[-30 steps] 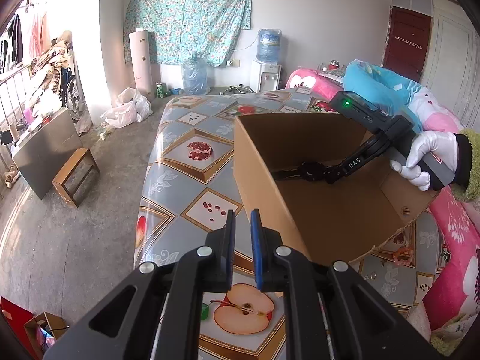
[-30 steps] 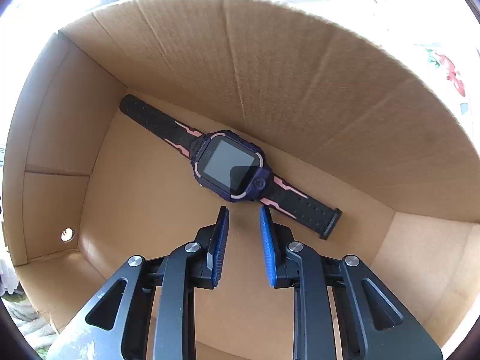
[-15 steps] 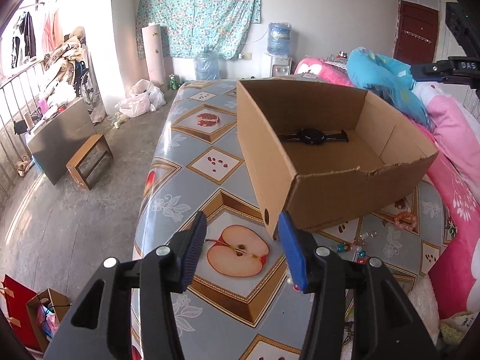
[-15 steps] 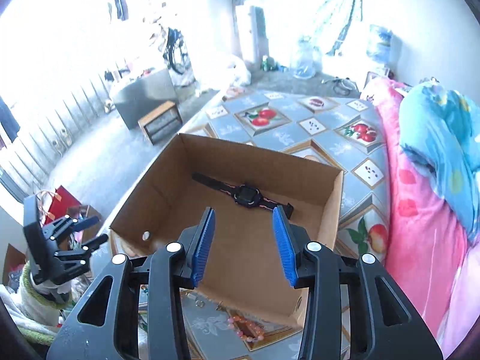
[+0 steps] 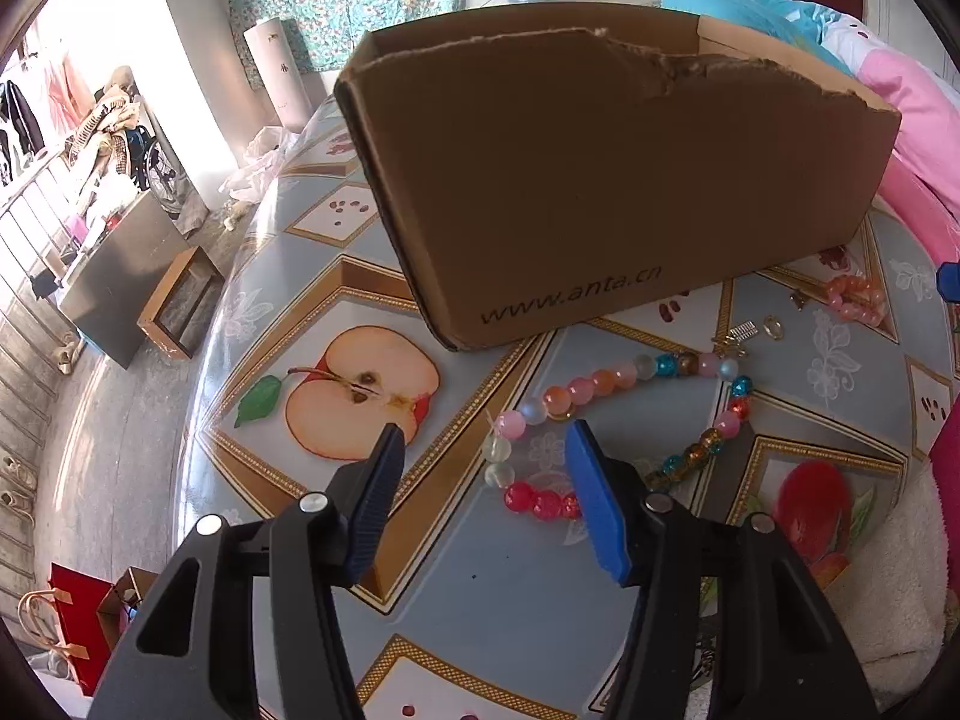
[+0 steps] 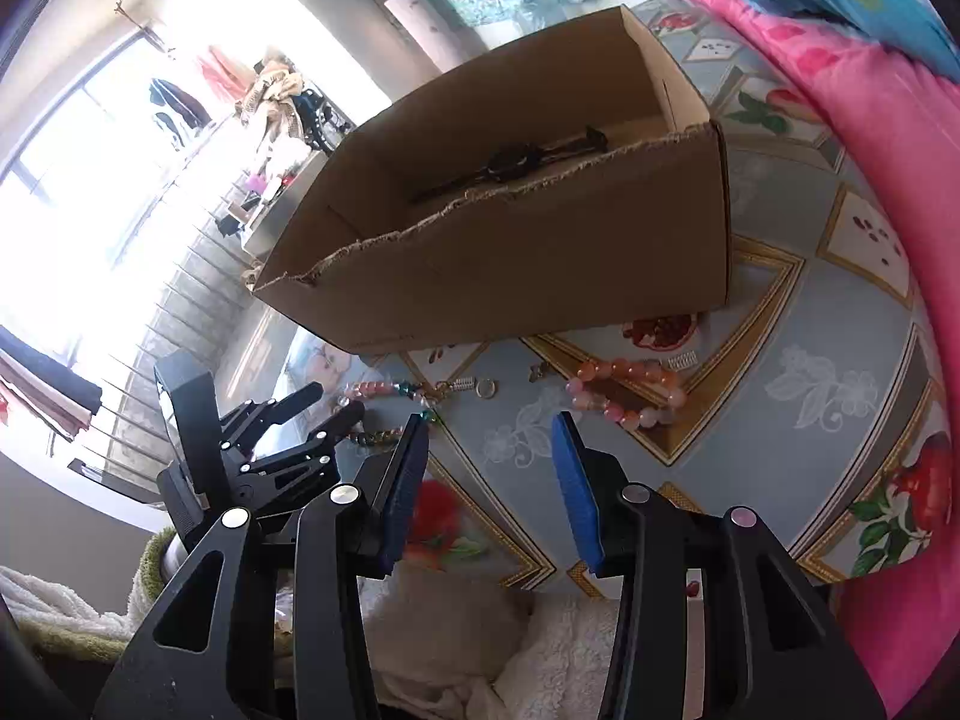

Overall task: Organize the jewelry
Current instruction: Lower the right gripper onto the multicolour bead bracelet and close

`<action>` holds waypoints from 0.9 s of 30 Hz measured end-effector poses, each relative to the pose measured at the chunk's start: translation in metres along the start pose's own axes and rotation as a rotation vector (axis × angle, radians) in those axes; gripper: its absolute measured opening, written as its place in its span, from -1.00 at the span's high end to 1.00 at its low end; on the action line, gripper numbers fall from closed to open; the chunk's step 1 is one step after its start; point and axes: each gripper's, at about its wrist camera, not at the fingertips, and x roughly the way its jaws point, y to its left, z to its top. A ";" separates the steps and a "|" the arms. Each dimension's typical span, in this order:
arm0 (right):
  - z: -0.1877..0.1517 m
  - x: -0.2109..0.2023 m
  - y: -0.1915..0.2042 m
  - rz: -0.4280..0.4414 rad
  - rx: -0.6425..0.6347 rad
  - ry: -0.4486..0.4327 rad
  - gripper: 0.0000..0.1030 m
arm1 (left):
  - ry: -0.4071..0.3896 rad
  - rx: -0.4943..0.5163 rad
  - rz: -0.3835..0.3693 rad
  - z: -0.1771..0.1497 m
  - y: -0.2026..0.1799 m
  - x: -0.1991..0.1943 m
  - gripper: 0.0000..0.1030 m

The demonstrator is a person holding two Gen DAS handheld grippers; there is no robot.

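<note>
Both grippers are now sitting lower and nearer the table's front edge than a second ago, clear of the cardboard box. Left gripper is hovering open over the multicolored bead necklace lying on the tablecloth. Right gripper is hanging open near the pink bead bracelet. Inside the box, a black watch is lying along its far wall.

At twelve o'clock the cardboard box blocks us. Bare tablecloth lies open between box and grippers, apart from the beaded necklace.
</note>
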 end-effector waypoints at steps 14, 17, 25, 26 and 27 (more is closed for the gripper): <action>-0.009 0.064 0.027 0.106 -0.038 0.090 0.20 | 0.002 0.007 -0.036 -0.019 0.000 -0.010 -0.05; -0.007 0.078 0.036 0.130 -0.055 0.095 0.24 | -0.008 0.001 -0.053 -0.018 0.003 -0.010 0.04; 0.002 0.103 0.061 0.079 -0.127 0.104 0.40 | 0.006 0.012 -0.084 -0.015 0.007 -0.007 0.51; 0.003 0.105 0.064 0.059 -0.142 0.101 0.41 | 0.008 0.008 -0.087 -0.014 0.009 -0.006 0.55; 0.004 0.108 0.066 0.039 -0.159 0.098 0.42 | 0.009 0.004 -0.092 -0.014 0.009 -0.006 0.59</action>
